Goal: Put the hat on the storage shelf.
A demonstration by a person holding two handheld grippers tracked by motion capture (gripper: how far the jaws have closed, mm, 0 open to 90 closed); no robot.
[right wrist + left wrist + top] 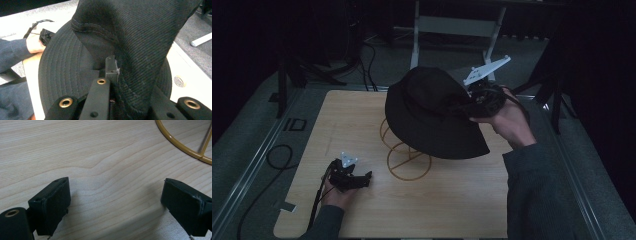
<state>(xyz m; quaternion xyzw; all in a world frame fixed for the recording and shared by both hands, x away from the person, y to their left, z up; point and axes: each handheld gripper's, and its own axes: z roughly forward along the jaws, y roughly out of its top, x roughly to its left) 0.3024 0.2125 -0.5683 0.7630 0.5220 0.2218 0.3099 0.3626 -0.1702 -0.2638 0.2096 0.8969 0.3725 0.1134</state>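
Note:
A black bucket hat (pixel 432 112) hangs tilted over a gold wire stand (pixel 404 159) on the wooden table (pixel 452 200). My right gripper (pixel 474 100) is shut on the hat's crown at its right side; in the right gripper view the dark fabric (pixel 140 50) is pinched between the jaws, with the stitched brim (pixel 65 72) spread below. My left gripper (pixel 364 176) rests low on the table near its front left, open, with bare wood between its fingers (pixel 53 202). The stand's round base ring (pixel 185 147) lies just beyond it.
A black cable (pixel 277 157) loops on the grey floor left of the table. A white frame leg (pixel 414 35) stands behind the table. The person's right sleeve (pixel 537 195) covers the table's right front.

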